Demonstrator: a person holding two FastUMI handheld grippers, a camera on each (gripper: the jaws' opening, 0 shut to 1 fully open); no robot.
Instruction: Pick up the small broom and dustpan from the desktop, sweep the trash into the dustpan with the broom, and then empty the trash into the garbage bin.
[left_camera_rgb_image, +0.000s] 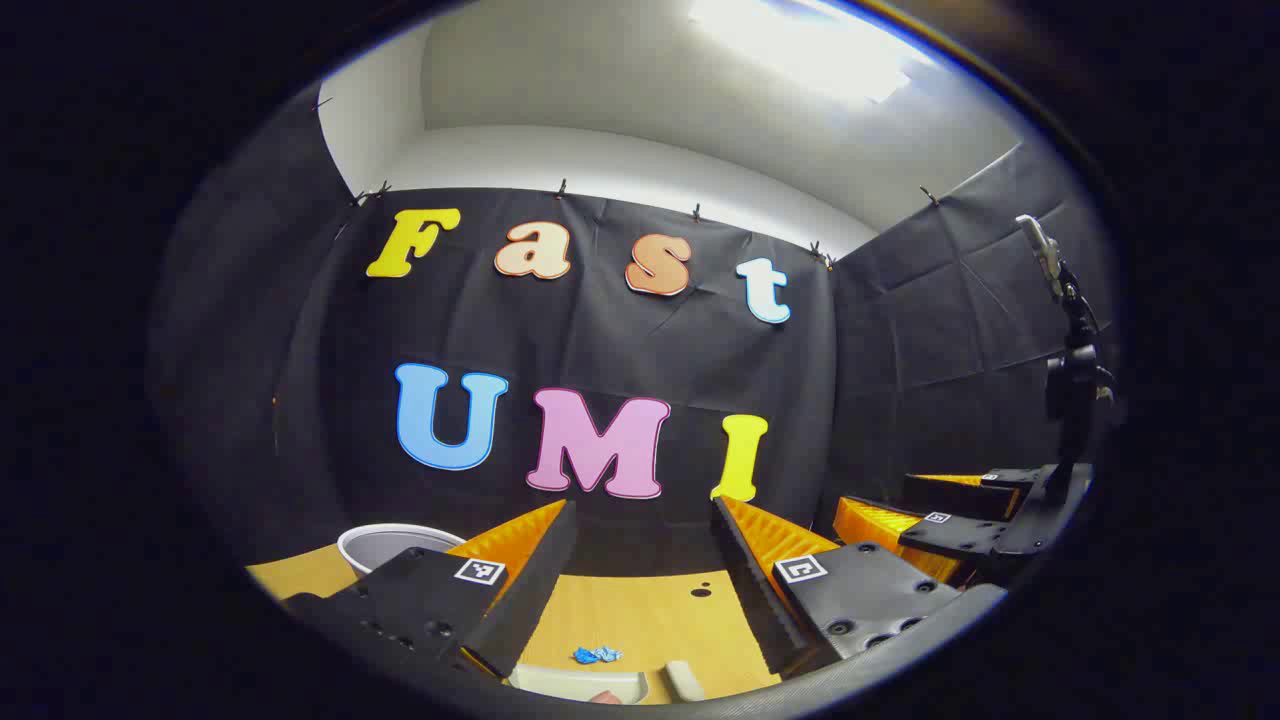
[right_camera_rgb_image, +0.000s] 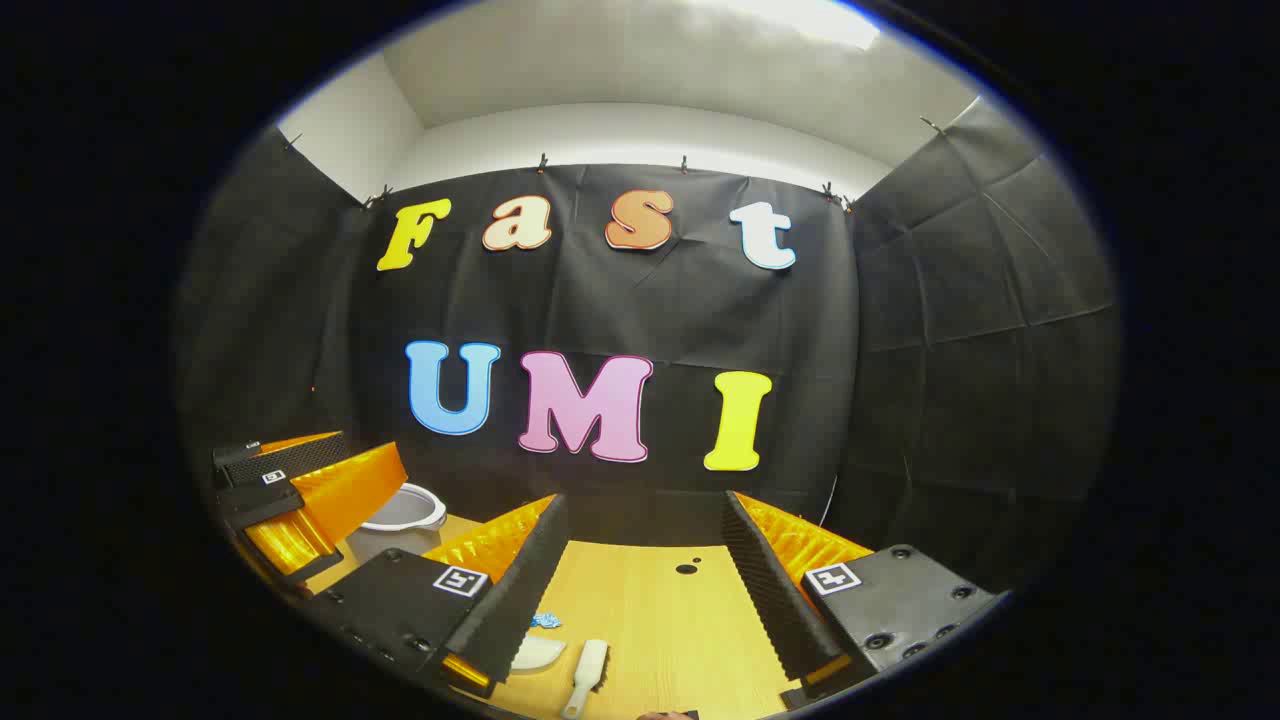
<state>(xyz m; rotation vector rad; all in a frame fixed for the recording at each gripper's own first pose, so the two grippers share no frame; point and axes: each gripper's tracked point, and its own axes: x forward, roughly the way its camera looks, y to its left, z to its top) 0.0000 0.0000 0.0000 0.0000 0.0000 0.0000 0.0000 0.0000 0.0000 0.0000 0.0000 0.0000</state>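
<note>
Both grippers hover above the wooden desktop (right_camera_rgb_image: 670, 610). My left gripper (left_camera_rgb_image: 645, 515) is open with nothing between its fingers. Below it lie blue scraps of trash (left_camera_rgb_image: 597, 655), the pale dustpan (left_camera_rgb_image: 580, 686) and one end of the small broom (left_camera_rgb_image: 685, 680). My right gripper (right_camera_rgb_image: 645, 508) is open and empty too. Near its left finger I see the blue trash (right_camera_rgb_image: 545, 620), the dustpan (right_camera_rgb_image: 535, 653) and the white broom (right_camera_rgb_image: 588, 676) lying flat. A white garbage bin (right_camera_rgb_image: 405, 510) stands at the back left.
The bin (left_camera_rgb_image: 395, 545) sits left of my left gripper. The right gripper (left_camera_rgb_image: 950, 525) shows off to that view's right, the left gripper (right_camera_rgb_image: 300, 490) at the other view's left. A camera on a black stand (left_camera_rgb_image: 1070, 350) rises at the right. Black cloth walls close the desk.
</note>
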